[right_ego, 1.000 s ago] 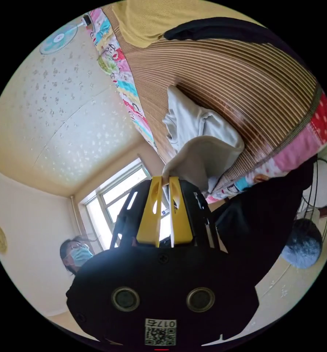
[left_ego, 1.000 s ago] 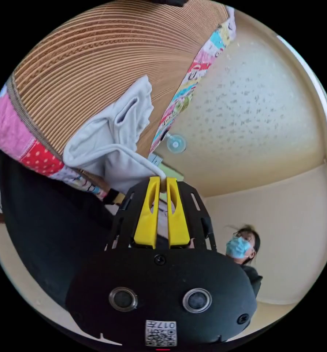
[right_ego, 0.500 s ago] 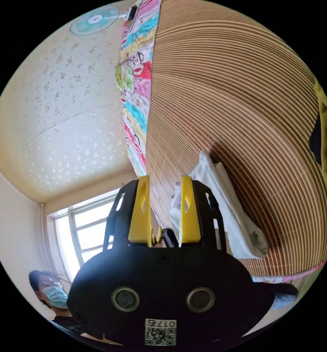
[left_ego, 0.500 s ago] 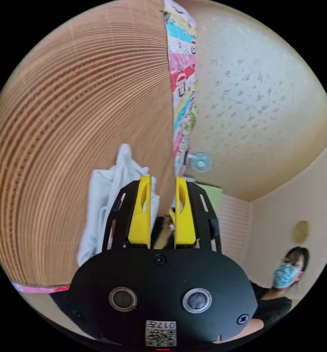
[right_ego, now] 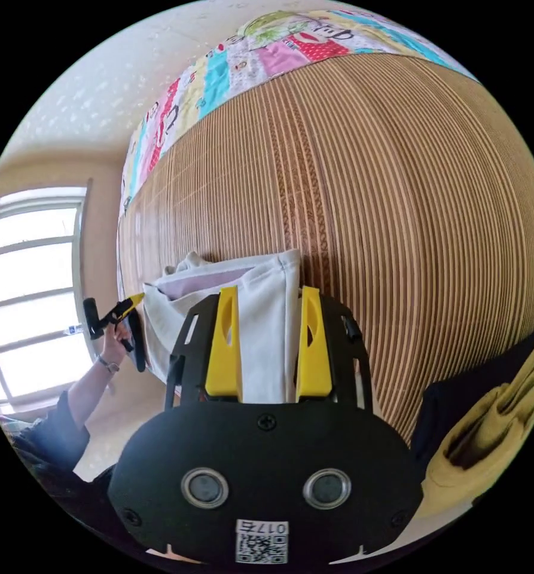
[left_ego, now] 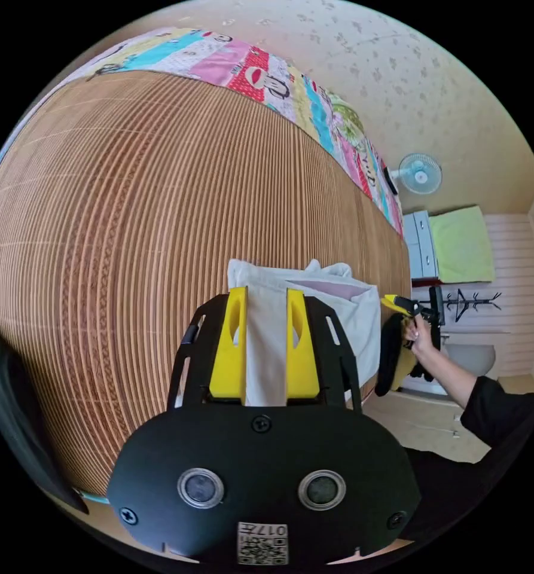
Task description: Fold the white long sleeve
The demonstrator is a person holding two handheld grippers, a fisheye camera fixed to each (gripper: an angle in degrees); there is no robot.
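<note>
The white long sleeve (left_ego: 332, 299) lies in a folded bundle on the striped bamboo mat (left_ego: 129, 227), near the mat's edge. My left gripper (left_ego: 267, 293) hovers over it, jaws open, with white cloth showing in the gap. In the right gripper view the same bundle (right_ego: 261, 293) sits under my right gripper (right_ego: 269, 291), also open and not pressing on the cloth. A hand holds the right gripper (left_ego: 398, 305) just past the bundle in the left gripper view. The left gripper (right_ego: 120, 311) shows beside the bundle in the right gripper view.
A patchwork quilt (left_ego: 267, 72) borders the mat. A fan (left_ego: 419, 173), drawers under a green cloth (left_ego: 458, 245) and a coat rack (left_ego: 458, 299) stand beyond. A window (right_ego: 27, 287) is to one side. Yellow and dark clothes (right_ego: 494, 412) lie on the mat's corner.
A second ago both grippers were shut on the lifted white garment; they opened and let it go. It now lies folded on the mat. Both cameras have rolled and swung.
</note>
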